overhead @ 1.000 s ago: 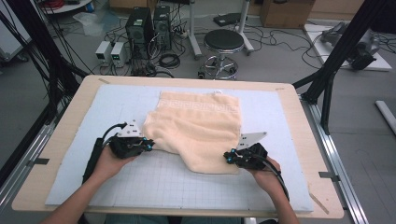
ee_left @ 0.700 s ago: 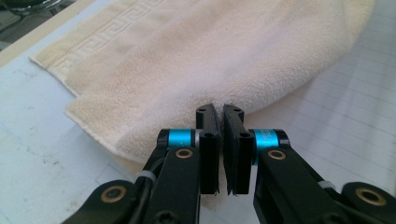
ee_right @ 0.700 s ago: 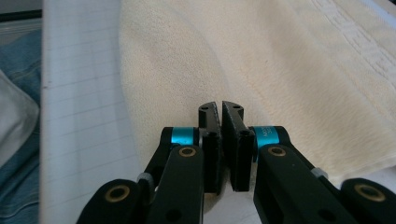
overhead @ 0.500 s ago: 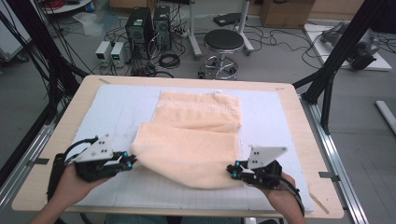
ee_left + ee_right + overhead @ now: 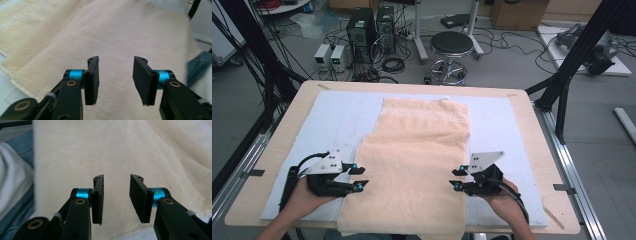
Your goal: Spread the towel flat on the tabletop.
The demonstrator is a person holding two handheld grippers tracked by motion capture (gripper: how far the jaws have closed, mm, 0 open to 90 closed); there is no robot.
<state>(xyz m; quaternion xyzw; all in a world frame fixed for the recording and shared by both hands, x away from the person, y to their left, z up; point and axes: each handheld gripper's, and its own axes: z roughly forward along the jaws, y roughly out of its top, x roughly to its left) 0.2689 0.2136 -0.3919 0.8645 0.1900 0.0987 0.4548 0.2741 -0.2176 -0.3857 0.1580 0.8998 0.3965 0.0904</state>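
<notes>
A cream towel [image 5: 412,165] lies spread along the middle of the tabletop [image 5: 532,120], on a pale blue mat [image 5: 337,115]. Its far part is a single layer with a woven band near the far edge; its near part is folded over on top, wider, and hangs a little over the near edge of the tabletop. The left gripper [image 5: 358,178] sits at the towel's left edge, and the right gripper [image 5: 457,178] at its right edge, both pointing inward across the cloth. The jaws of both have just been opening and now stand spread with nothing between them; in both gripper views the towel [image 5: 120,32] [image 5: 125,150] lies beyond the open pads, not pinched
</notes>
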